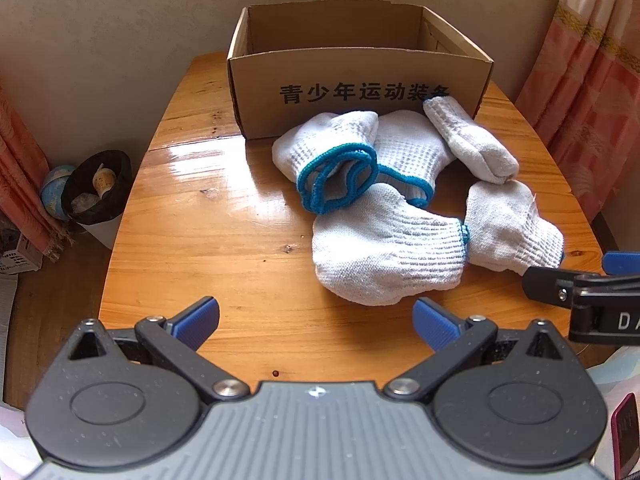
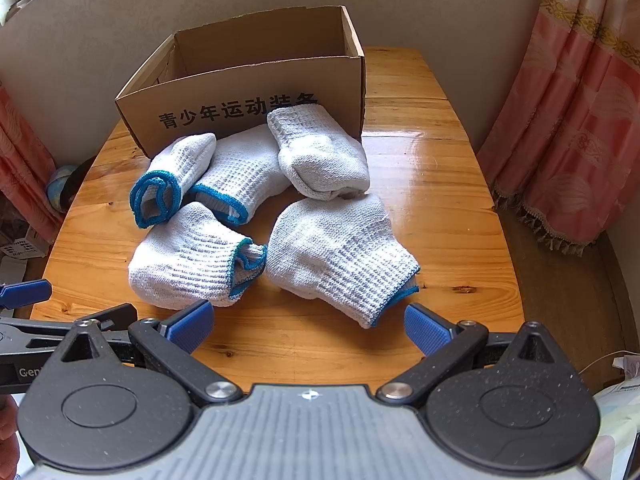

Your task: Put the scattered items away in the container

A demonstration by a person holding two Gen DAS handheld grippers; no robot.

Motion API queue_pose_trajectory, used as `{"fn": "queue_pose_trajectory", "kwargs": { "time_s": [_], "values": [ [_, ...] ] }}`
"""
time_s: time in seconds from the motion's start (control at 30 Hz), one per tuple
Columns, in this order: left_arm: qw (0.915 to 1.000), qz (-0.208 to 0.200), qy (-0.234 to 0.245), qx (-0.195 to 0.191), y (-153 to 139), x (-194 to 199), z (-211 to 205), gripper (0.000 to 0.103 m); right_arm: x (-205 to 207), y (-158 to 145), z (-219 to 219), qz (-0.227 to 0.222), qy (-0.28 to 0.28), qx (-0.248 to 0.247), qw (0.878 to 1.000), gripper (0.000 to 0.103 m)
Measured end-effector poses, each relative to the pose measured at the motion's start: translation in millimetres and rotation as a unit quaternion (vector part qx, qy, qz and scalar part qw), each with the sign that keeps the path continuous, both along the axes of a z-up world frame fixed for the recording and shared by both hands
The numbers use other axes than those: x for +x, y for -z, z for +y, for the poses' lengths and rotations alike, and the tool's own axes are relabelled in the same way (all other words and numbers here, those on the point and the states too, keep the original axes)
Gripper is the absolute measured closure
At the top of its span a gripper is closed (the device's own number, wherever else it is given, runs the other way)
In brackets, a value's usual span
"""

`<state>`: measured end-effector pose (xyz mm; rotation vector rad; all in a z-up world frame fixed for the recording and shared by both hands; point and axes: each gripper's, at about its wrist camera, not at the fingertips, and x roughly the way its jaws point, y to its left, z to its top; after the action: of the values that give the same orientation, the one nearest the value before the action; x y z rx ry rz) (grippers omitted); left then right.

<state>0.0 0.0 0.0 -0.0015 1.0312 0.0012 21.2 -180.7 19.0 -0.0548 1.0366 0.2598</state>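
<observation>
Several white knit gloves with blue cuffs lie bunched on the wooden table (image 1: 224, 240) in front of an open cardboard box (image 1: 360, 92), which looks empty. The nearest glove in the left wrist view (image 1: 384, 252) lies just ahead of my left gripper (image 1: 316, 322), which is open and empty. In the right wrist view the box (image 2: 248, 92) stands behind the pile, and a rolled glove (image 2: 340, 256) lies just ahead of my right gripper (image 2: 308, 326), also open and empty. The right gripper's fingers (image 1: 560, 280) show at the right edge of the left view.
A black-lined waste bin (image 1: 98, 186) and a globe (image 1: 56, 190) stand on the floor left of the table. Pink curtains (image 2: 568, 120) hang at the right. The wall runs close behind the box.
</observation>
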Motion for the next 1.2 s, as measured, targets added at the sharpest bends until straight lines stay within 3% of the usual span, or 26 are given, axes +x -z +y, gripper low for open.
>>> {"fn": "queue_pose_trajectory", "kwargs": {
  "time_s": [1.2],
  "values": [
    [0.9999, 0.001, 0.003, -0.012, -0.8, -0.8, -0.2, 0.001, -0.6, 1.0, -0.7, 0.001, 0.001, 0.003, 1.000, 0.000]
  ]
}}
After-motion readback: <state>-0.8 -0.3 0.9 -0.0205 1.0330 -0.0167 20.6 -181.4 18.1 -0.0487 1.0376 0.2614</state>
